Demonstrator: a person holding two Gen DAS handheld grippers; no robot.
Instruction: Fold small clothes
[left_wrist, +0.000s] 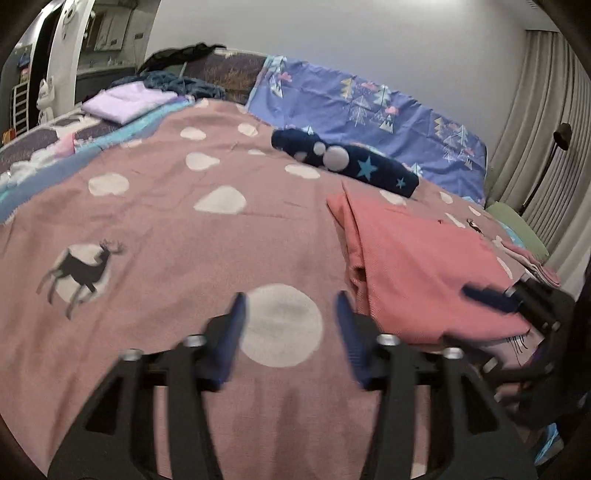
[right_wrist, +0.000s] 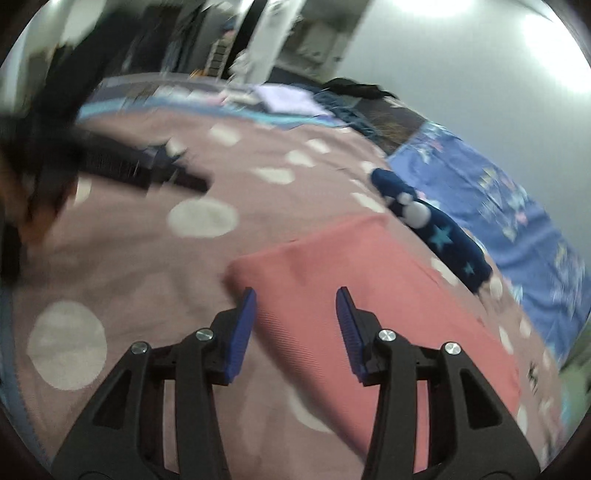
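While above pink blanket (left_wrist: 177, 229), left claw (left_wrist: 291, 306) released, empty. Right claw (right_wrist: 295, 299) released over coral garment (right_wrist: 332, 266), not gripping.

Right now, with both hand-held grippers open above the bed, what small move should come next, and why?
Probably lower the right hand-held gripper onto the near edge of the pink garment and pinch it. Its jaws stand open with nothing gripped, directly over that cloth, which looks only partly folded. The left hand-held gripper, also open, hangs over the bare dotted blanket beside it.
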